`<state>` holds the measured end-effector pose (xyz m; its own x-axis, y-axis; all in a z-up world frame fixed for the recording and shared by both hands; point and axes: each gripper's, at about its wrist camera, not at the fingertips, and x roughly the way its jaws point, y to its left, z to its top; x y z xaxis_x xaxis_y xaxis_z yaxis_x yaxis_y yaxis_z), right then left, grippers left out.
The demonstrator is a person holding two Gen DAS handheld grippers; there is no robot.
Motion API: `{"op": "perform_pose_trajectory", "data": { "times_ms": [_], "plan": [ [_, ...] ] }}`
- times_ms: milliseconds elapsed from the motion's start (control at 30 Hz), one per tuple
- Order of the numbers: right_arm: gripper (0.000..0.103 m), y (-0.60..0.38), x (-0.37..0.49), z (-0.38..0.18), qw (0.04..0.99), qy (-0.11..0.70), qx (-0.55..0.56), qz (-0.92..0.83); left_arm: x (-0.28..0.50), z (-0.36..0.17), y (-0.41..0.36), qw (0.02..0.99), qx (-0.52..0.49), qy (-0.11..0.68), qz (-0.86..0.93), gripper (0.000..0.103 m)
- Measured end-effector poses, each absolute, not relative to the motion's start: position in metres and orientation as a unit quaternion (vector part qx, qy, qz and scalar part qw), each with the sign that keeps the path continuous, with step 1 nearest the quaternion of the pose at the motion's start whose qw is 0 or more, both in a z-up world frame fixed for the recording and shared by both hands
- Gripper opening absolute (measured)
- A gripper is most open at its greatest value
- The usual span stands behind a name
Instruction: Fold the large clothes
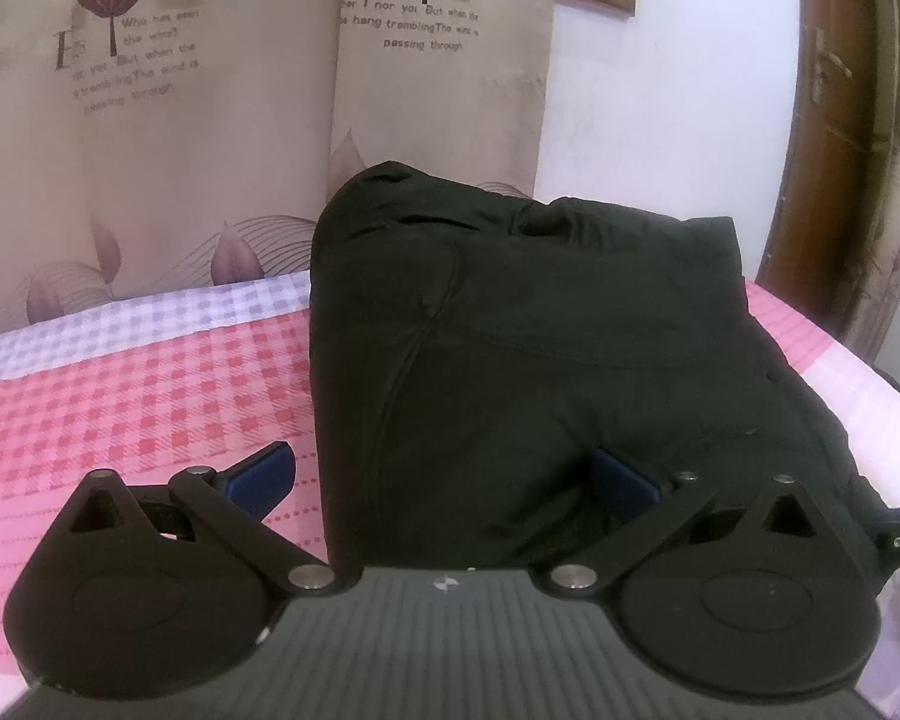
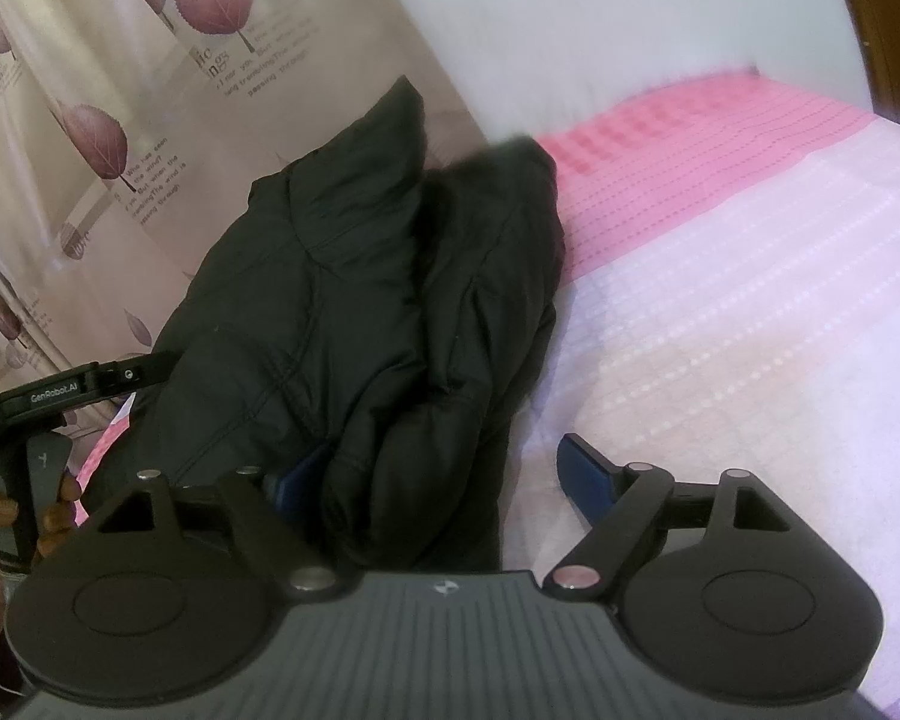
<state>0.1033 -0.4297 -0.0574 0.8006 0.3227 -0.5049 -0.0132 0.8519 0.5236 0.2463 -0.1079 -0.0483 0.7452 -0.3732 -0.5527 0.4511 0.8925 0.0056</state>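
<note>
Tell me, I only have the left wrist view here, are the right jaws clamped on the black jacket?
Observer: No. The right gripper has its jaws open; the near end of the black jacket sits between them, unpressed.
Operator: Where is its outer pad?
Observer: Clear of the jacket, over the pale bedsheet.
Operator: How does the jacket's right side look?
Observer: Two padded layers lie side by side, with a deep crease between them.
</note>
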Motion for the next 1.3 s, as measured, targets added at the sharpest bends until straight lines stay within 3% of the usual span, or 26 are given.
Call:
{"op": "perform_pose_trajectory", "data": {
  "times_ms": [1000, 1300],
  "plan": [
    [0.086, -0.43, 0.105, -0.056, 0.913, 0.307, 0.255, 0.088, 0.241, -0.04, -0.114, 0.937, 0.123, 0.246, -0.214, 0.103],
    [0.102, -0.432, 0.108, -0.053, 0.913, 0.319, 0.244, 0.074, 0.255, -0.038, -0.109, 0.932, 0.105, 0.254, -0.237, 0.103]
  ]
}}
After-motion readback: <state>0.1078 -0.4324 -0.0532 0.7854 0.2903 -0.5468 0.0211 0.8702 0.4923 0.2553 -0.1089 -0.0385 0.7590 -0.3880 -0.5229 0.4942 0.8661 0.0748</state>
